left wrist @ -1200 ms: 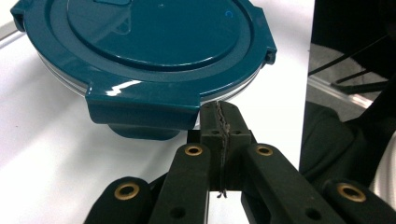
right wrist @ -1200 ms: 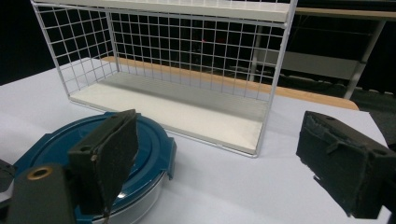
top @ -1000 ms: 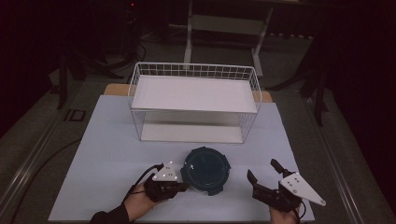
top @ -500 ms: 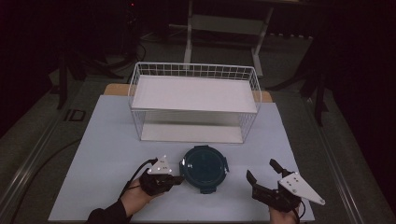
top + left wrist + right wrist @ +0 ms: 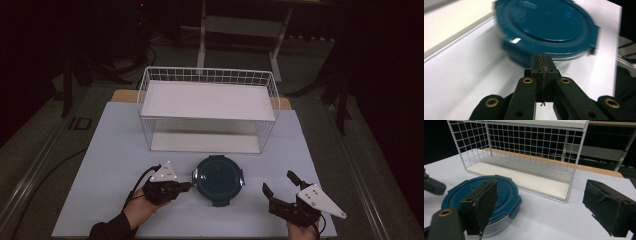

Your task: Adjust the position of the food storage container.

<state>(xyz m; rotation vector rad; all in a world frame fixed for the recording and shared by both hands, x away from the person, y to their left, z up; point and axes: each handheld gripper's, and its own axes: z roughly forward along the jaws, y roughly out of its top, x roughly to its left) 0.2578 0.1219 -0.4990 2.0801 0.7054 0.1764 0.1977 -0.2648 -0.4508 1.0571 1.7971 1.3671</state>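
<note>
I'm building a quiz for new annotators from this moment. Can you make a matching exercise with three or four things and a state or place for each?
Things:
1. left gripper
2. right gripper
3. container
4. wire rack

States or places:
A. teal lid on, between the grippers
B. jaws spread wide
C. at the table's far side, shelves bare
D. jaws pressed together

Pairs: 1-D, 2-B, 3-A, 4-C

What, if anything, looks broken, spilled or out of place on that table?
Nothing stands out. The blue-lidded container sits flat on the white table with its lid on, and the wire shelf rack stands upright behind it. The left gripper is shut beside the container; the right gripper is open.
</note>
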